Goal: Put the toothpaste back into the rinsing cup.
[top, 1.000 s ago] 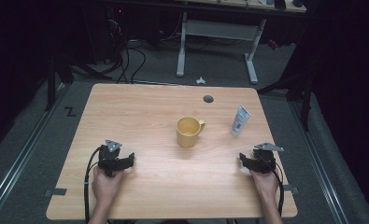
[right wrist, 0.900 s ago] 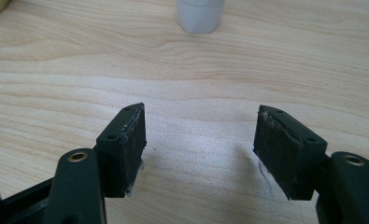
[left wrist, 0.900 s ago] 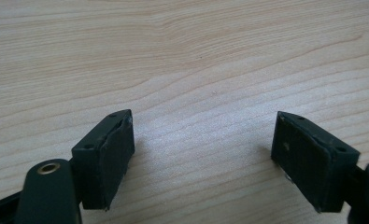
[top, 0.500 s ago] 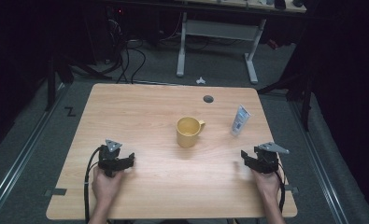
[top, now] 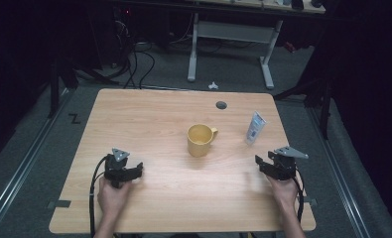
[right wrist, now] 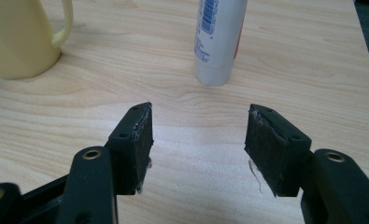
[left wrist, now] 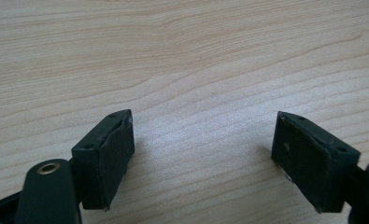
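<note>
Tabletop [top: 149,124]: pale wood, wavy grain lines, small dark grey round cap far ahead of both tools
Mug [top: 200,140]: plain pale yellow, ahead-left of right tool [right wrist: 198,140]
Tube [right wrist: 218,37]: white, blue barcode stripes and print, red patch on one side, straight ahead of right tool
Left tool [left wrist: 203,151], right tool: matt black jaws, brass-coloured rivets, grey three-cornered top plates
Floor around tabletop: dark grey

Bare wooden tabletop [top: 149,129] all around; only yellow plastic mug [top: 200,140] and upright white tube [top: 255,128] obstructing mid-table.
</note>
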